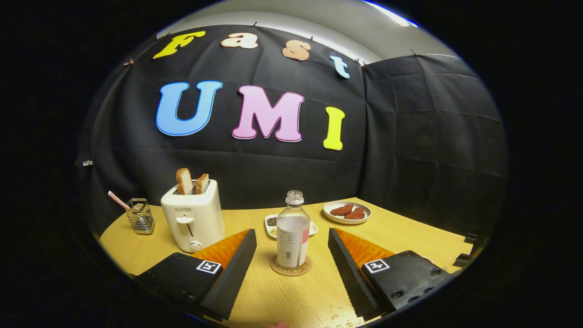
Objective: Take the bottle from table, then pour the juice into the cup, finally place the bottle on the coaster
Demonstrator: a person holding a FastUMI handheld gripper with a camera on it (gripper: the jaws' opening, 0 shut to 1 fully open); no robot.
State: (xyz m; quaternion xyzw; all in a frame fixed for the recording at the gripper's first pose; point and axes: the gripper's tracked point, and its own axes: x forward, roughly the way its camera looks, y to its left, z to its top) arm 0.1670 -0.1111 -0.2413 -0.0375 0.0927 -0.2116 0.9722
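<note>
Hand-held gripper (291, 255): fingers spread wide, nothing held. The two fingers are set to either side of the bottle, apart from it, with clear table between each finger and the bottle wall. This wide stance is judged to suit either an approach or a release, since the bottle can pass freely through the gap.

Bottle (293, 232): clear plastic, upright, cap on, label on the lower half, partly filled with a pale liquid. It stands on the coaster (291, 270), a round cork-coloured disc whose rim is seen around the base. It lies between and just ahead of the fingers. As the bottle already rests on the coaster, the final placing step is judged to be done or nearly done.

Table (401, 232): light wood surface. A few water drops are seen near the gripper's base, close to the right finger.

Toaster (193, 218): white, with two bread slices standing in the slots; beyond the left finger.

Wire basket (139, 216): small, metal, with a striped stick leaning out; further left of the toaster.

Small dish (272, 225): divided, with seasonings; just behind the bottle.

Plate (347, 212): white, with two reddish-brown pieces of food; beyond the right finger.

Cup: cannot be located.
</note>
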